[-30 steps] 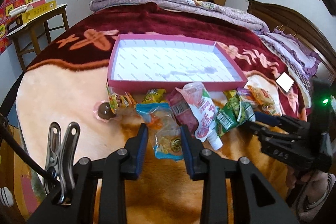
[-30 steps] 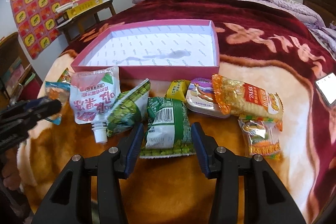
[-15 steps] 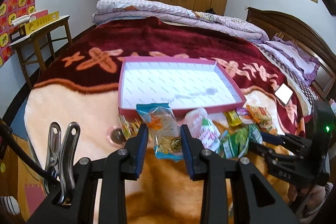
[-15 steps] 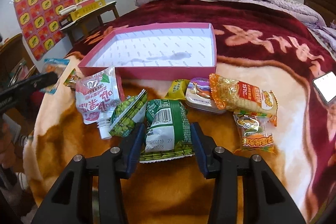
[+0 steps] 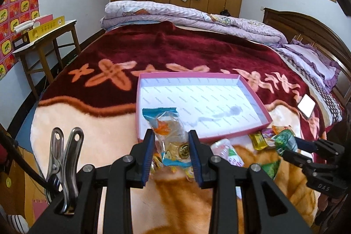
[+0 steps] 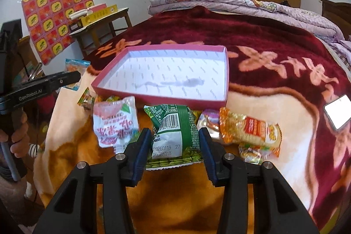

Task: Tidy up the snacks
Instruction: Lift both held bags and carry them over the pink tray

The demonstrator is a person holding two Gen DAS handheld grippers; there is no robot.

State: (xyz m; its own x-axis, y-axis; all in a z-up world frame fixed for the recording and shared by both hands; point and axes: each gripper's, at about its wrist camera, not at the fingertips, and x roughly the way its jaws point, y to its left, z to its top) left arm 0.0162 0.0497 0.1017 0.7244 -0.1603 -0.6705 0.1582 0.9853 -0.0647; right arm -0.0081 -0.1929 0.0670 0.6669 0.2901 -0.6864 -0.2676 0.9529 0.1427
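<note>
my left gripper [image 5: 170,149] raised above the blanket, clamped on a clear cake packet [image 5: 173,137] just short of the pink box [image 5: 255,94] | my right gripper [image 6: 175,144] level, clamped on a green pea bag [image 6: 175,133] lifted before the box

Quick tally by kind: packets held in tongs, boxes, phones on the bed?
Packets in tongs: 2 (blue-topped clear packet in left tongs, green pea bag in right tongs)
Pink box: 1
Phone: 1
Total: 4

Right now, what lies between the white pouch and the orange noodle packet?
The green pea packet, shut in the right gripper, seen in the right wrist view.
</note>
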